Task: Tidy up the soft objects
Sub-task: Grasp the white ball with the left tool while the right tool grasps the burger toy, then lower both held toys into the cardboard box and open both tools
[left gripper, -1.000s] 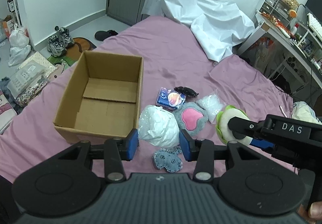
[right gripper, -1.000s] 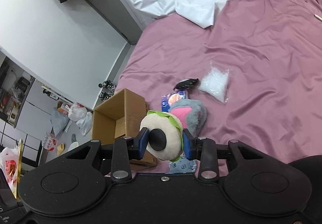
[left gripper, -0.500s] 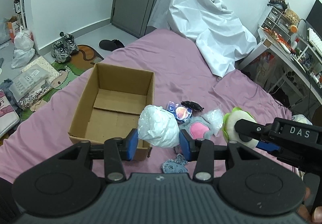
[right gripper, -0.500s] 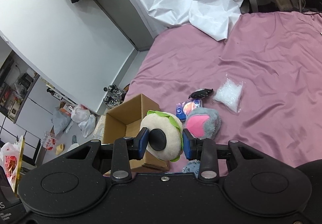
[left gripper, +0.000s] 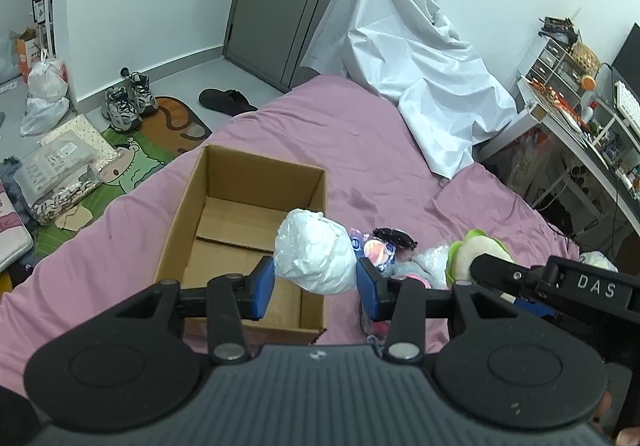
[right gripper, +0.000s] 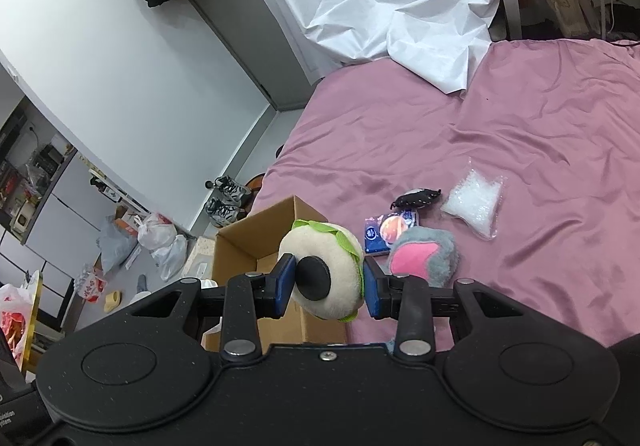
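Observation:
An open cardboard box (left gripper: 188, 205) (right gripper: 236, 246) stands on the pink bed. My left gripper (left gripper: 316, 284) is shut on a white crumpled soft bundle (left gripper: 316, 252), held in the air over the box's near right corner. My right gripper (right gripper: 326, 284) is shut on a cream plush with green trim and a black disc (right gripper: 324, 274), lifted beside the box; the same plush (left gripper: 468, 252) shows at the right of the left wrist view. On the sheet lie a grey and pink plush (right gripper: 424, 256), a blue packet (right gripper: 390, 230), a small black item (right gripper: 416, 197) and a clear bag of beads (right gripper: 474, 201).
A white sheet (left gripper: 412, 61) is heaped at the far end of the bed. A desk with shelves (left gripper: 580, 113) stands to the right. Shoes (left gripper: 128, 97), bags and a mat cover the floor left of the bed. A patterned soft item (left gripper: 370, 326) peeks out below the left gripper.
Both grippers have risen and shifted toward the box with their loads. The white bundle now hangs over the box's corner; the plush hangs in front of the box instead of over the grey plush.

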Demonstrator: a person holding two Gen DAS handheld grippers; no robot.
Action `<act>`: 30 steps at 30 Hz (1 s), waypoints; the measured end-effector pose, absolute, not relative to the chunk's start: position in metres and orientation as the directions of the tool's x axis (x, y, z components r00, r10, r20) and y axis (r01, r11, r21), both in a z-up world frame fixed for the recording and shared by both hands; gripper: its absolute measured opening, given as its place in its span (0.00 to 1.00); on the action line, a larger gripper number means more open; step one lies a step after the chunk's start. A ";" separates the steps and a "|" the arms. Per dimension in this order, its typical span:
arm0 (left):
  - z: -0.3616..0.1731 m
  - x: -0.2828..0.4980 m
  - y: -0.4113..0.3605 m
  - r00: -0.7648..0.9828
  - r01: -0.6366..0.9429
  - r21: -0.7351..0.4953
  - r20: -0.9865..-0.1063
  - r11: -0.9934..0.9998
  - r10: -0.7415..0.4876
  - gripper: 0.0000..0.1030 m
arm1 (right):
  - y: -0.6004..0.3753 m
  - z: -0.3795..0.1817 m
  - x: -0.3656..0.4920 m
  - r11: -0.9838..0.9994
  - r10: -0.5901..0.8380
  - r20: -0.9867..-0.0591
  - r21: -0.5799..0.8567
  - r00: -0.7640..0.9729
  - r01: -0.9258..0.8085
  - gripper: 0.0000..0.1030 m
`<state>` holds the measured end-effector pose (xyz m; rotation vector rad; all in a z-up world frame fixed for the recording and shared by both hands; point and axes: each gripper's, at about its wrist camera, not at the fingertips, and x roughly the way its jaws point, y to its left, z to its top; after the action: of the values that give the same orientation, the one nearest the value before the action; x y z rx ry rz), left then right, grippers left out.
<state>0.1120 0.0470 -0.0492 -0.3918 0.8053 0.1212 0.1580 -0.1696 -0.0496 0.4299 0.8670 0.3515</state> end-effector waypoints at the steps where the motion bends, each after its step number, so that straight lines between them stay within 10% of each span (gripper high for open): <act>1: -0.050 0.113 0.049 0.691 -0.254 -0.300 -0.721 0.920 -0.044 0.42 | -0.167 -0.050 0.159 0.860 0.461 -0.653 0.495 0.600 -0.123 0.34; 30: -0.105 0.176 0.128 0.663 -0.321 -0.386 -0.744 0.865 -0.086 0.42 | -0.082 -0.091 0.217 0.860 0.489 -0.691 0.482 0.533 -0.165 0.34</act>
<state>0.1764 0.1281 -0.1054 -0.5235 0.8449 0.1398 0.2166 -0.0825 -0.0907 0.3840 0.9335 0.4015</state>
